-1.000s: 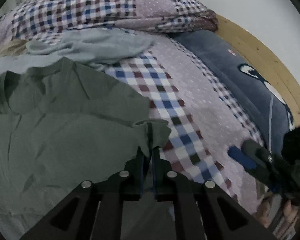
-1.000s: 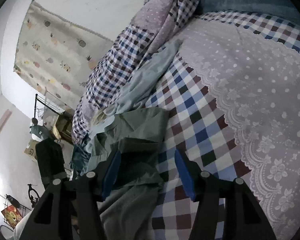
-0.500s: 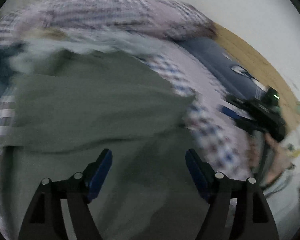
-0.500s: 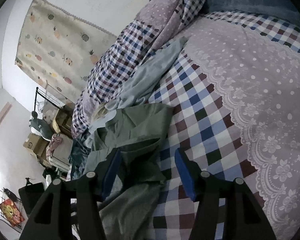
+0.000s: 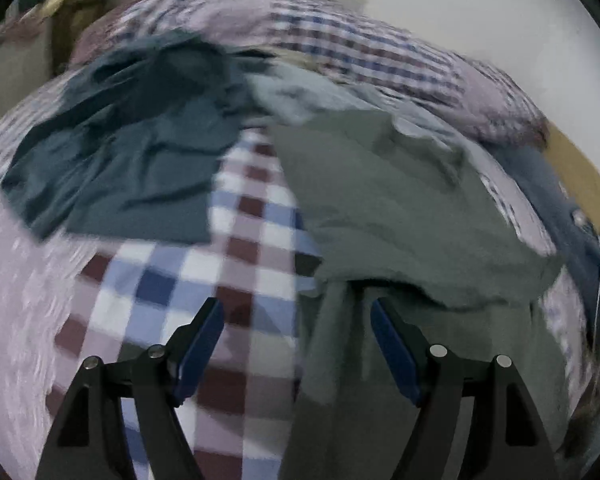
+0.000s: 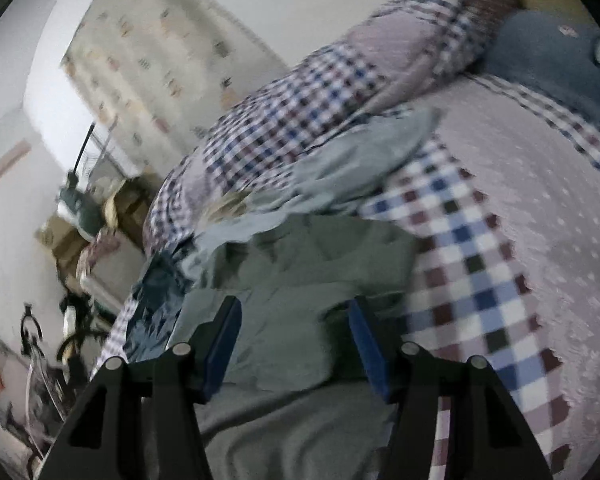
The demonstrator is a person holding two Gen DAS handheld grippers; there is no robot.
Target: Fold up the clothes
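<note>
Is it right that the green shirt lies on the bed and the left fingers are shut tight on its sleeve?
Not quite. The green shirt does lie on the bed, but the left fingers are open and hold nothing; no sleeve is pinched. The left wrist view shows it.

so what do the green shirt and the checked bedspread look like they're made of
Green shirt: looks like a thin, matte knit, probably cotton jersey; it drapes limply and folds into soft creases with no sheen. Checked bedspread: seems a woven, matte cotton-type cloth with a printed or woven check lying flat; in the right wrist view its pale dotted panel ends in a lace-like scalloped edge. Motion blur hides the weave.
</note>
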